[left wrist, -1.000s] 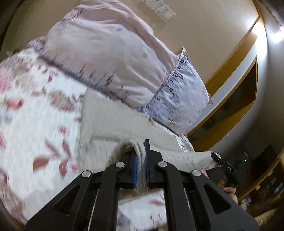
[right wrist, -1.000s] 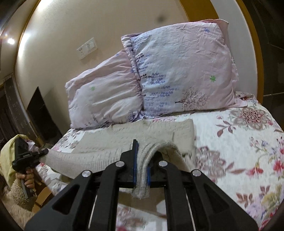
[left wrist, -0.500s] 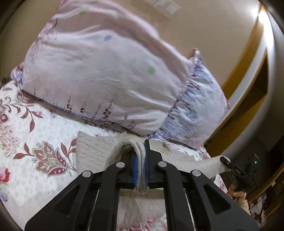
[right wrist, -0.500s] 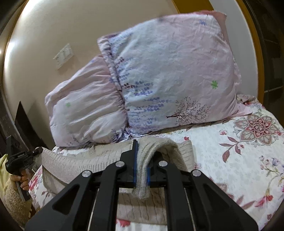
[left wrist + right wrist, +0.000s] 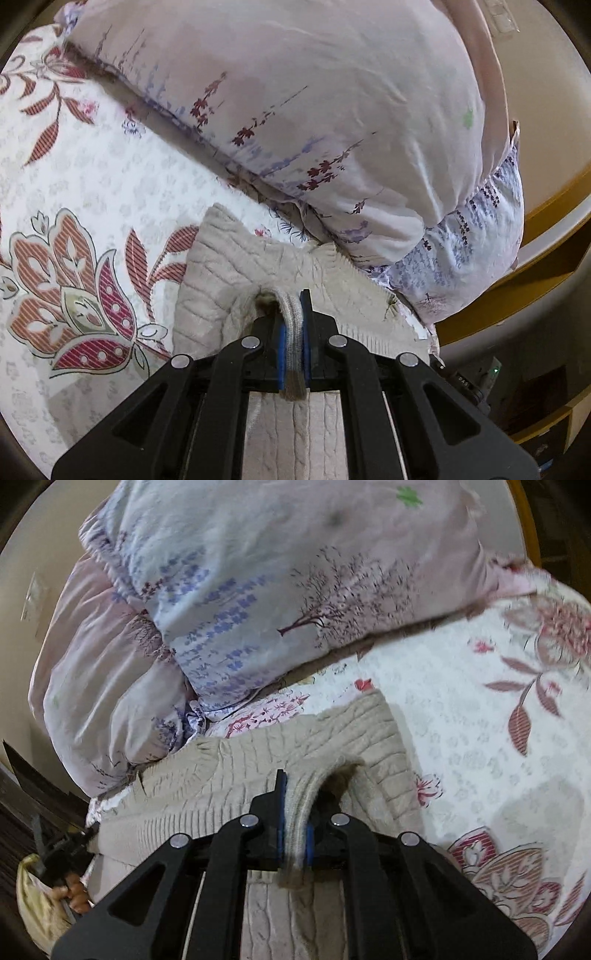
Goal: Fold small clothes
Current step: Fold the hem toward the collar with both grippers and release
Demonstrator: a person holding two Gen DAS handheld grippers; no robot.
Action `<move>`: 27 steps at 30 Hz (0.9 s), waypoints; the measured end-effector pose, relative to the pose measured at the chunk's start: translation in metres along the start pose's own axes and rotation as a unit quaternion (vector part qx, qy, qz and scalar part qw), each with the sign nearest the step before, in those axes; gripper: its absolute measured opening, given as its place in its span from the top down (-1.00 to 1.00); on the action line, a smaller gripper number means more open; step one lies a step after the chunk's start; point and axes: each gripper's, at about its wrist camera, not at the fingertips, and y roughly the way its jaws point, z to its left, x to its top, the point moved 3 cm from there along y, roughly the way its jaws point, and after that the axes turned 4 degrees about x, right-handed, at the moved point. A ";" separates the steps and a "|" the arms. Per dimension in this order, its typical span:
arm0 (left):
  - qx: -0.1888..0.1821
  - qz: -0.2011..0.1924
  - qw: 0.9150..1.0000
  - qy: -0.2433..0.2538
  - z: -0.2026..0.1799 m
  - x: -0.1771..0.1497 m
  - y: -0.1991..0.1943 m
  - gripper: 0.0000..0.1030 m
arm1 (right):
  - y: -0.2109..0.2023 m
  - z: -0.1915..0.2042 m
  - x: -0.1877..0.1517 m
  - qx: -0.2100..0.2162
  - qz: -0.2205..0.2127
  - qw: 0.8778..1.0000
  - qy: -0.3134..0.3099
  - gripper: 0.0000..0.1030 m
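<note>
On the bed (image 5: 92, 166), whose cover carries a red floral print, a beige cable-knit sweater (image 5: 229, 266) lies spread just below two pale pillows (image 5: 295, 92), its far edge touching them. The left gripper (image 5: 293, 332) has its jaws clenched on a ribbed edge of the knit, the fabric bunched between the blue pads (image 5: 282, 343). The right gripper (image 5: 295, 827) likewise grasps a thick fold of the sweater (image 5: 258, 760), which rises in a loop at its tip.
</note>
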 end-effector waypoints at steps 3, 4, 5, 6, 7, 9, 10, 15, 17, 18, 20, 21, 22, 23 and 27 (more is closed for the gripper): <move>-0.003 0.009 1.000 -0.011 0.000 0.001 0.001 0.87 | 0.005 -0.002 0.006 0.022 0.006 0.999 0.029 0.69; -0.005 0.011 1.000 -0.018 0.000 0.002 0.002 0.87 | 0.006 -0.004 0.008 0.034 0.008 0.998 0.043 0.51; -0.010 0.014 0.999 -0.028 0.001 0.003 0.002 0.87 | 0.007 -0.004 0.011 0.043 0.009 0.998 0.055 0.29; -0.014 0.018 0.999 -0.037 0.002 0.004 0.003 0.84 | 0.010 -0.004 0.015 0.056 0.010 0.996 0.071 0.19; -0.018 0.020 0.999 -0.043 0.002 0.005 0.003 0.82 | 0.012 -0.003 0.019 0.063 0.009 0.995 0.079 0.02; -0.027 0.021 0.998 -0.056 0.002 0.008 0.004 0.66 | 0.016 0.000 0.027 0.077 0.005 0.993 0.087 -0.13; -0.032 0.020 0.997 -0.062 0.002 0.010 0.004 0.61 | 0.019 0.002 0.030 0.081 0.003 0.993 0.090 -0.18; -0.048 0.006 0.995 -0.085 -0.002 0.017 0.002 0.11 | 0.026 0.002 0.040 0.067 -0.006 0.993 0.098 -0.19; -0.049 -0.004 0.996 -0.079 -0.007 0.021 -0.003 0.09 | 0.019 0.002 0.038 0.065 -0.013 0.993 0.095 -0.20; -0.049 -0.007 0.996 -0.074 -0.009 0.021 -0.006 0.09 | 0.011 0.003 0.037 0.058 -0.022 0.995 0.083 -0.20; -0.041 -0.014 0.997 -0.056 -0.012 0.021 -0.014 0.09 | -0.004 0.004 0.034 0.044 -0.036 0.997 0.061 -0.19; -0.038 -0.017 0.998 -0.046 -0.012 0.020 -0.018 0.09 | -0.014 0.005 0.032 0.032 -0.043 0.998 0.045 -0.19; -0.025 -0.020 0.999 -0.031 -0.013 0.017 -0.024 0.09 | -0.022 0.005 0.031 0.020 -0.048 0.998 0.033 -0.19; -0.016 -0.023 0.999 -0.020 -0.013 0.015 -0.028 0.09 | -0.029 0.004 0.028 0.010 -0.050 0.998 0.022 -0.14; 0.027 -0.032 0.999 0.034 -0.015 0.000 -0.046 0.10 | -0.051 -0.004 0.012 -0.027 -0.043 0.999 -0.020 0.01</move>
